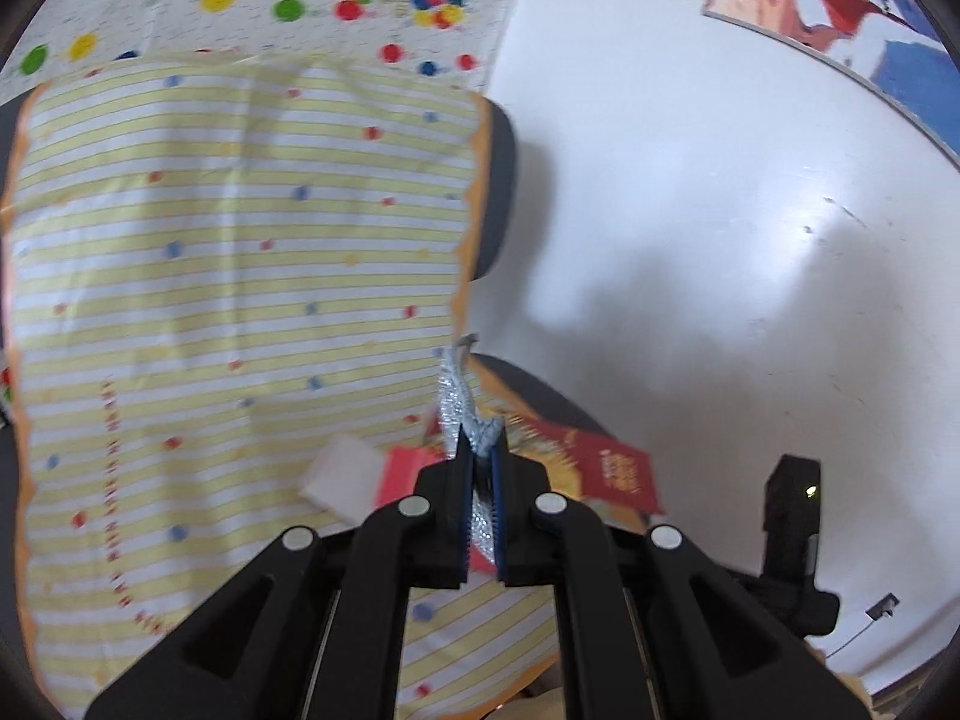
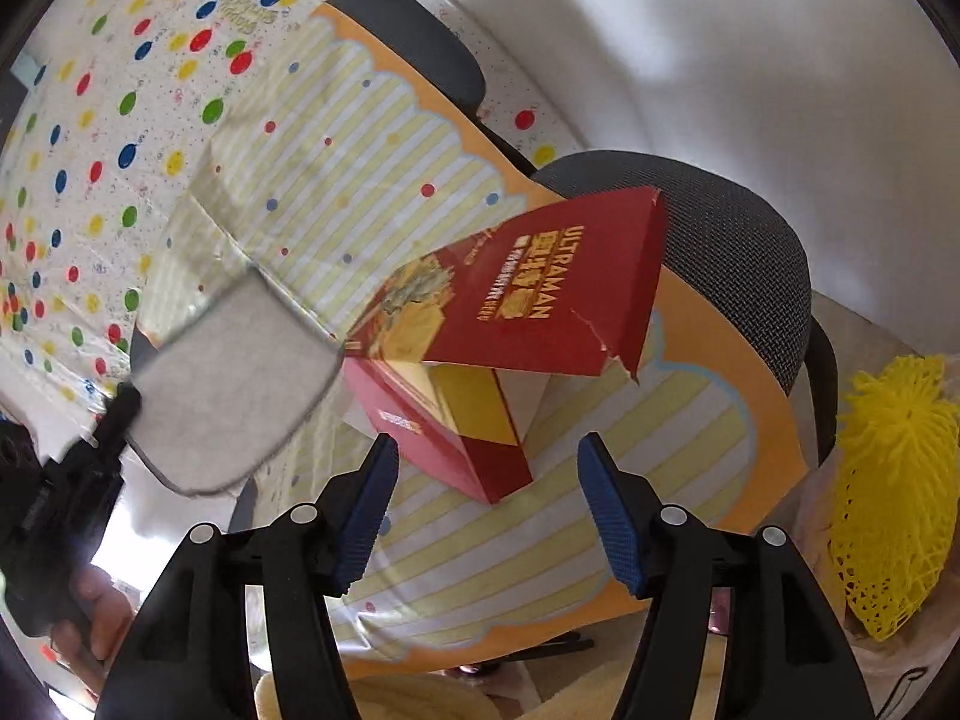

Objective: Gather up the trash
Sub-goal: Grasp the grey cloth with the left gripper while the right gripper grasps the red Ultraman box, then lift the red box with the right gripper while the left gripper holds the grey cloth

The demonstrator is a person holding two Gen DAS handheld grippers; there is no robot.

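My left gripper (image 1: 482, 456) is shut on a crinkled silver foil wrapper (image 1: 457, 402), holding it above the yellow-striped cloth (image 1: 228, 276). A torn red "ULTRAMAN" carton (image 2: 516, 300) lies on that cloth; it also shows in the left wrist view (image 1: 606, 468) just beyond the fingers. My right gripper (image 2: 489, 486) is open and empty, its jaws wide apart just short of the carton's near corner. A white foam block (image 1: 345, 480) lies left of the left gripper. In the right wrist view the left gripper (image 2: 66, 480) appears at the left, holding a large flat silver-grey sheet (image 2: 234, 390).
The striped cloth drapes over grey chair cushions (image 2: 720, 228). A dotted tablecloth (image 1: 270, 0) lies behind. A yellow foam net (image 2: 894, 480) sits at the right. A white wall (image 1: 720, 240) with a poster (image 1: 840, 6) stands to the right. A black device (image 1: 792, 516) is nearby.
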